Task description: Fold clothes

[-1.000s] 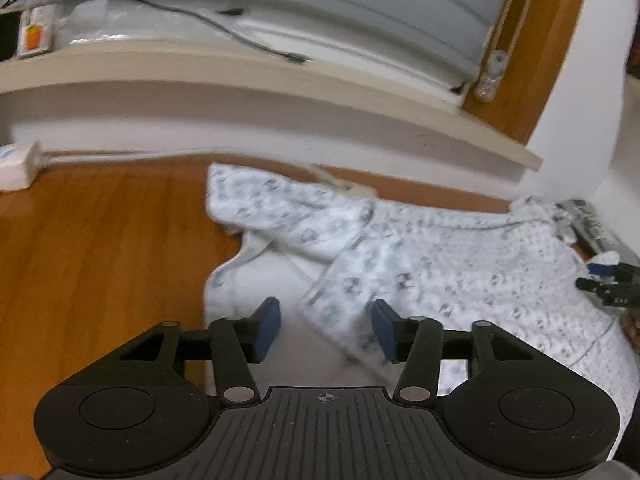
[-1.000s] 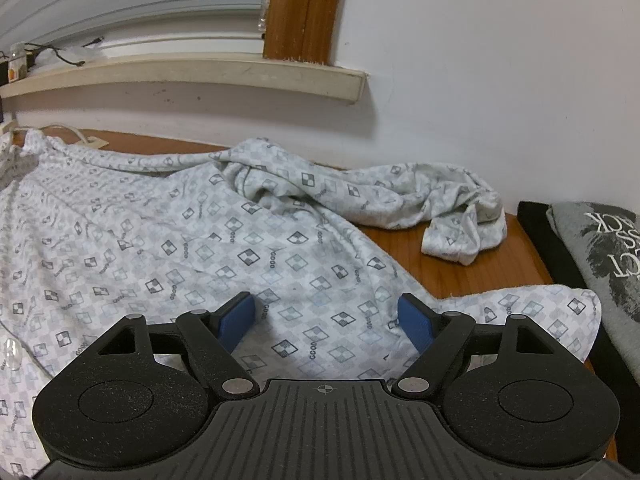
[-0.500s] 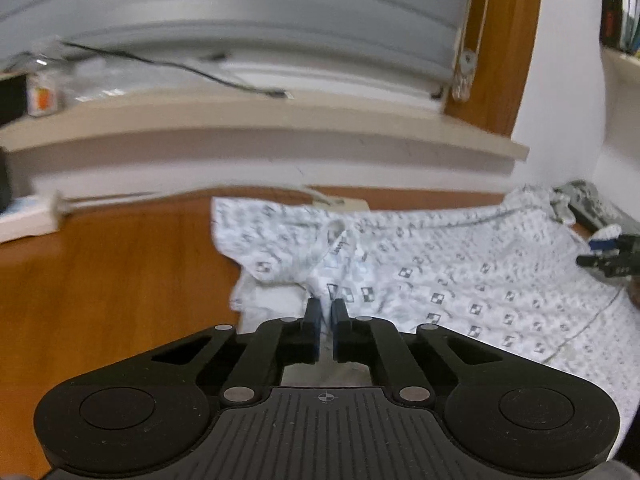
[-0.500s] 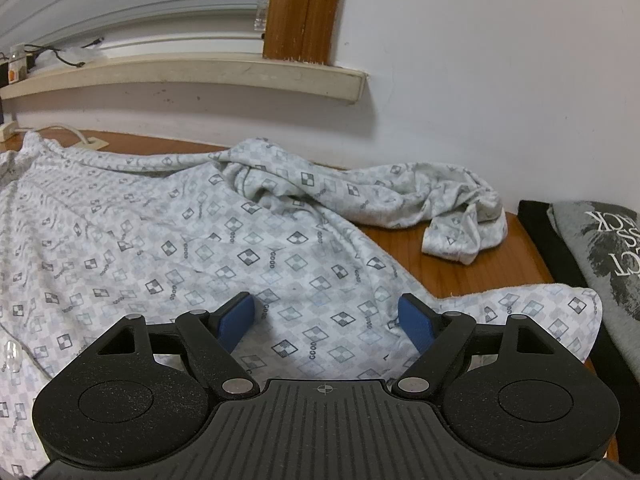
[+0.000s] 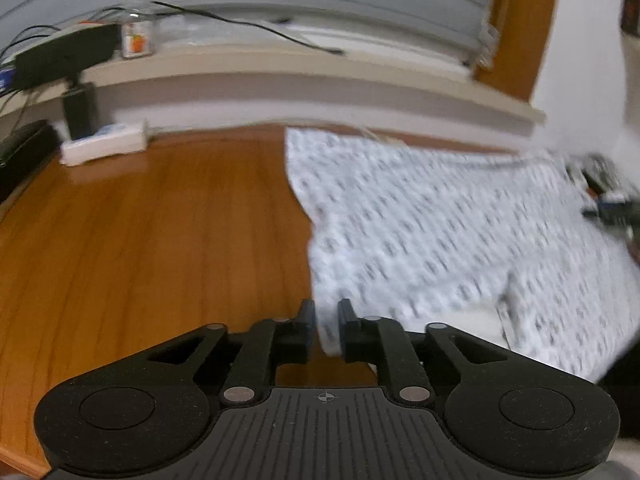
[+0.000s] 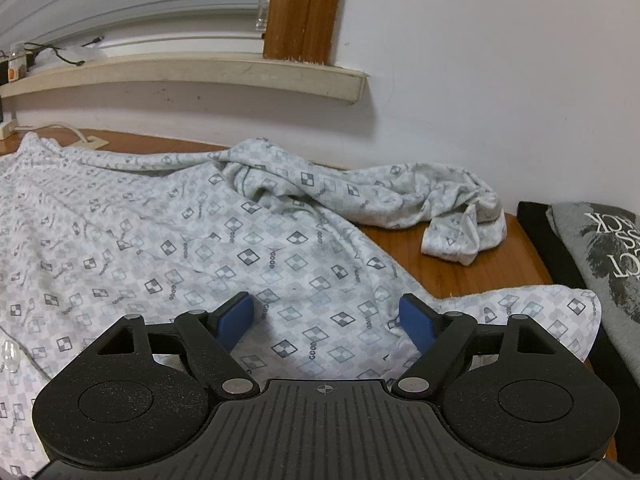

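The patterned white garment [image 5: 432,232] lies spread over the wooden tabletop [image 5: 160,240], reaching from near the windowsill wall across to the right. In the left wrist view, which is blurred, the left gripper [image 5: 326,322] has a fold of the garment's near left edge between its fingertips; the jaws stand narrow, having just eased slightly wider, with the cloth pinched between them and running up and to the right from the fingers. The bare wood lies to the left of the fingers, with a white power strip [image 5: 106,146] near the wall.

In the right wrist view the right gripper [image 6: 328,316] has its jaws spread wide over the garment [image 6: 160,240], the blue pads [image 6: 236,318] resting at or just above the cloth; whether they touch it cannot be told. Flat printed fabric lies between the two fingers, ungripped. A bunched sleeve [image 6: 452,212] trails beyond the fingers to the right, near a grey printed shirt [image 6: 600,256] at the table's edge.
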`<state>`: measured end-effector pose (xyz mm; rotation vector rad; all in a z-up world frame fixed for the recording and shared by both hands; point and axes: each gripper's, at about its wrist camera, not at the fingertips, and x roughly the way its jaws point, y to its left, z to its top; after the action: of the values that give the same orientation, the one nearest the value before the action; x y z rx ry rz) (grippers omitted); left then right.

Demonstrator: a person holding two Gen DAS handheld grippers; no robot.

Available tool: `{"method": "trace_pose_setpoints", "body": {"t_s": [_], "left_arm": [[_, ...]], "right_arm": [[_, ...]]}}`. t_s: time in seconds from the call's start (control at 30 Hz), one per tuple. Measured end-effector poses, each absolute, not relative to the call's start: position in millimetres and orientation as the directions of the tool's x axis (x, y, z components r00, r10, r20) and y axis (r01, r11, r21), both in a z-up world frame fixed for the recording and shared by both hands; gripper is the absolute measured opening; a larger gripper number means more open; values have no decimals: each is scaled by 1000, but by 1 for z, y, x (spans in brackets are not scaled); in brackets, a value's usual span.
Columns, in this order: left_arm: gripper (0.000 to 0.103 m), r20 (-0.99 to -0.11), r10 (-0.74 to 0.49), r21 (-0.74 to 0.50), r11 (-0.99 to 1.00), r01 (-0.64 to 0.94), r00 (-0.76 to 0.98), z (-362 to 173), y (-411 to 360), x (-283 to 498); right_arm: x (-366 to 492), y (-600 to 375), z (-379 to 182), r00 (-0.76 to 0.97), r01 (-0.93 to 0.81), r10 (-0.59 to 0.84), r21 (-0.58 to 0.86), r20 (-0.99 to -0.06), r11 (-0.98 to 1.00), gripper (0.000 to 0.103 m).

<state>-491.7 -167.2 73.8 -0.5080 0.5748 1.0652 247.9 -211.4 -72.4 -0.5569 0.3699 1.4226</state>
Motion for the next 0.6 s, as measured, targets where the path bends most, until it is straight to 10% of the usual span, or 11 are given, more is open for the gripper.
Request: {"method": "trace_pose_setpoints", "body": {"t_s": [0.27,0.6], "left_arm": [[63,-602,691,-72,453,-888,401,83,-139,-446],[54,-589,638,-110,545,-831,497,67,-148,-400]], "right_arm": [[245,-213,-71,108,-991,824,-130,-556,43,80],[174,-210,-50,-101,-985,864,-75,-492,-157,69]]}}
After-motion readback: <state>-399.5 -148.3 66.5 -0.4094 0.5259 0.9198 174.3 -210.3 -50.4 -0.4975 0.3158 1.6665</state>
